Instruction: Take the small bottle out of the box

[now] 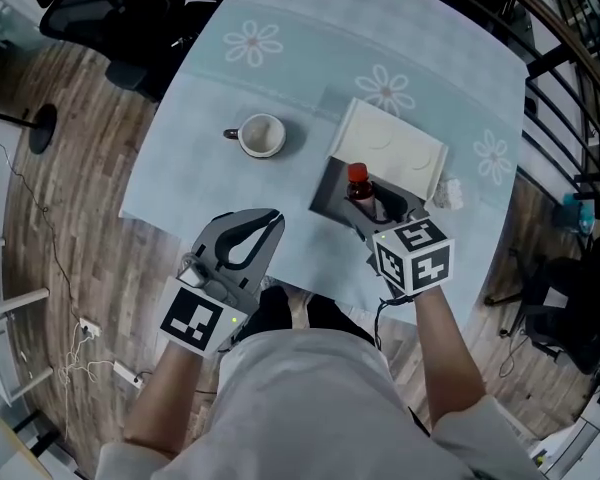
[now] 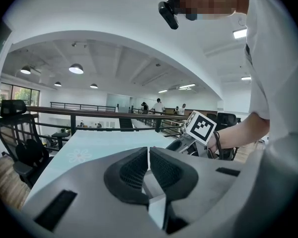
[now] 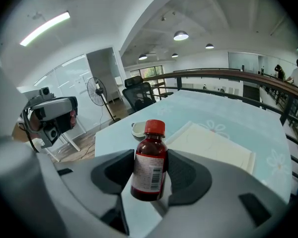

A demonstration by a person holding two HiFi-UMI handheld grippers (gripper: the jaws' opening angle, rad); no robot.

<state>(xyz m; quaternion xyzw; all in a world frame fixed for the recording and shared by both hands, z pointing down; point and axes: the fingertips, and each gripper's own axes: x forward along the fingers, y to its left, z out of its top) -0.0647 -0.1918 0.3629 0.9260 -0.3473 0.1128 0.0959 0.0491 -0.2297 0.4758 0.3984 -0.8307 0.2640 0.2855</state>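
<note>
Right gripper (image 1: 368, 206) was clamped on a small red-capped bottle (image 3: 149, 162), held upright over the open box (image 1: 400, 150). It was best lifted straight up, clear of the walls. Left gripper (image 2: 148, 158) was closed and empty.

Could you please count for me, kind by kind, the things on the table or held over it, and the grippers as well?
small dark-red bottle with red cap: 1
white ceramic mug: 1
open white box with dark inside: 1
small white crumpled thing: 1
grippers (left gripper, right gripper): 2
Total: 6
</note>
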